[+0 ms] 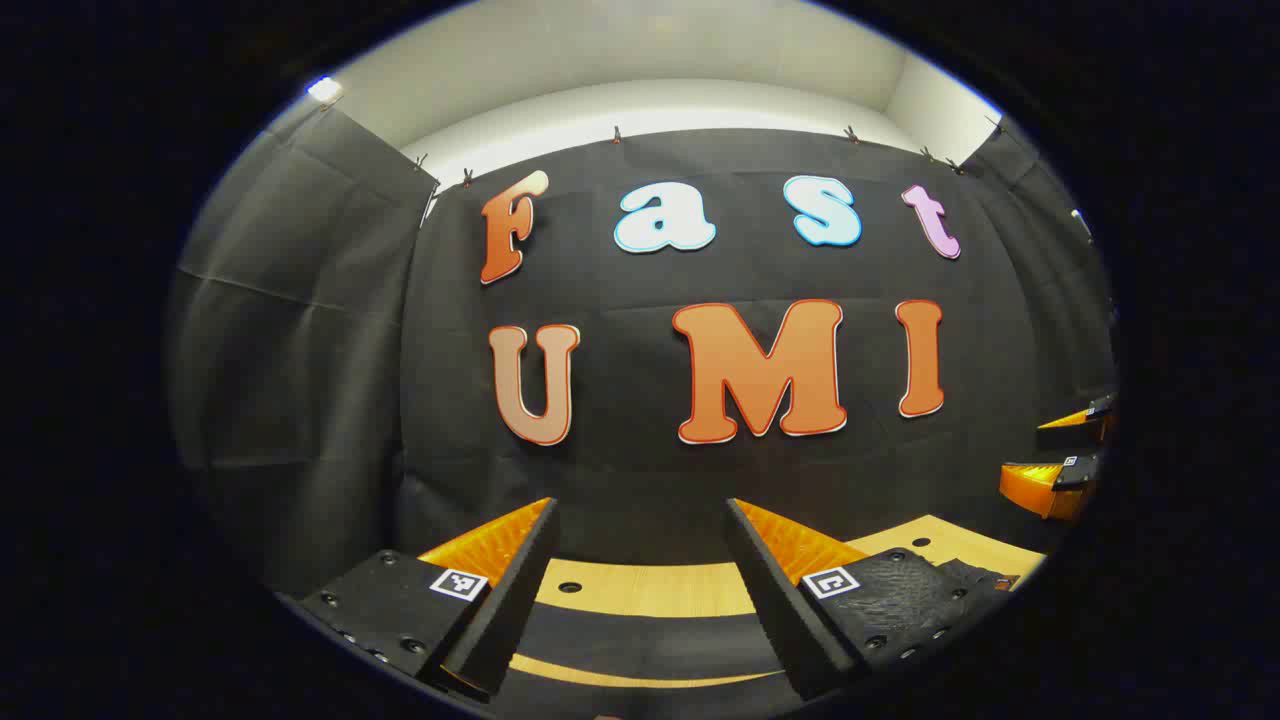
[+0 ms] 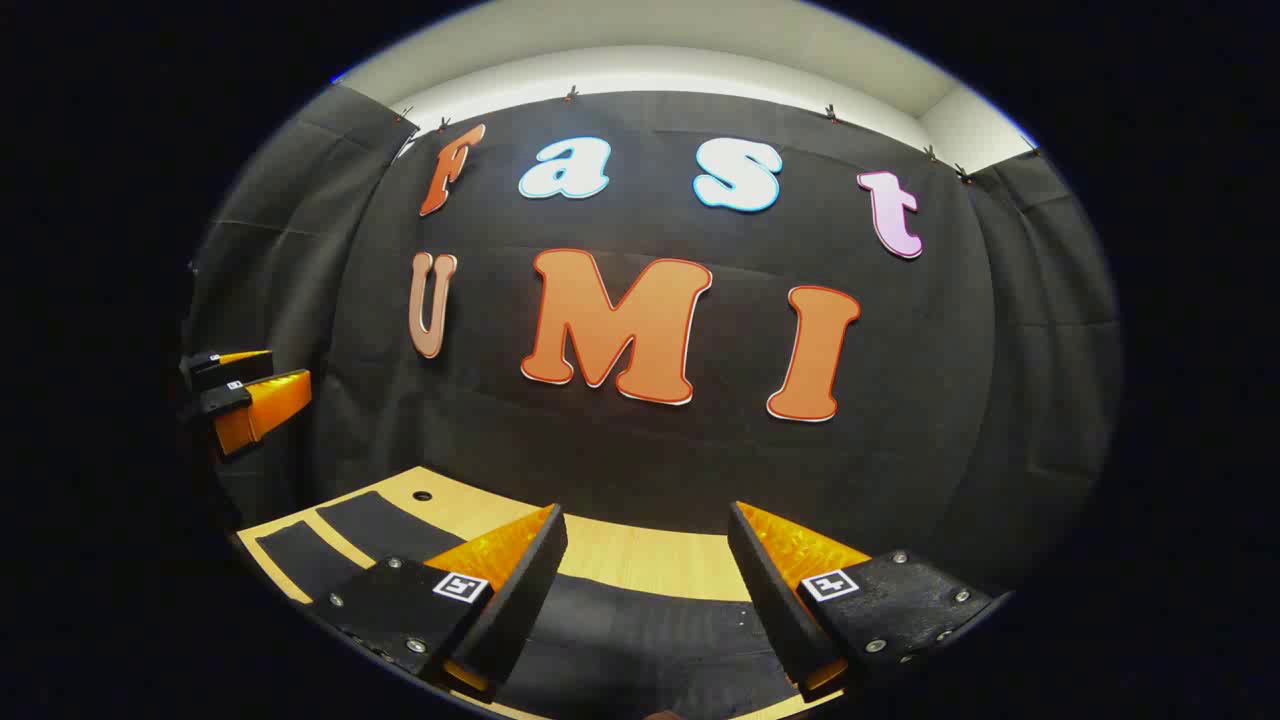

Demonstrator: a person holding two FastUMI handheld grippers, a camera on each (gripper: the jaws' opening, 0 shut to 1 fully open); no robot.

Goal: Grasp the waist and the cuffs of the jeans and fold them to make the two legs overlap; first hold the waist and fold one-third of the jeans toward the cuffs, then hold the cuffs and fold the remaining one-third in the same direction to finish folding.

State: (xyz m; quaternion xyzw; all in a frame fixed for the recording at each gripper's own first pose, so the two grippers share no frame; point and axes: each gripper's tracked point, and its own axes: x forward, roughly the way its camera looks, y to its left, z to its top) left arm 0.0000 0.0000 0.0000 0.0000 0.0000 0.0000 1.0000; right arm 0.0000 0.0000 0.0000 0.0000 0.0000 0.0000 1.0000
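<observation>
Both grippers, left (image 1: 640,585) and right (image 2: 645,590), hold fingers wide and empty above the table (image 2: 640,555); jeans lie unseen beyond the fingertips, so a blind descent risks pinching nothing.

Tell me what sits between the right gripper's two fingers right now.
Nothing is held: in the right gripper view the right gripper stands open, and the gap shows bare wooden table with a dark strip lying across it nearer the camera.
</observation>
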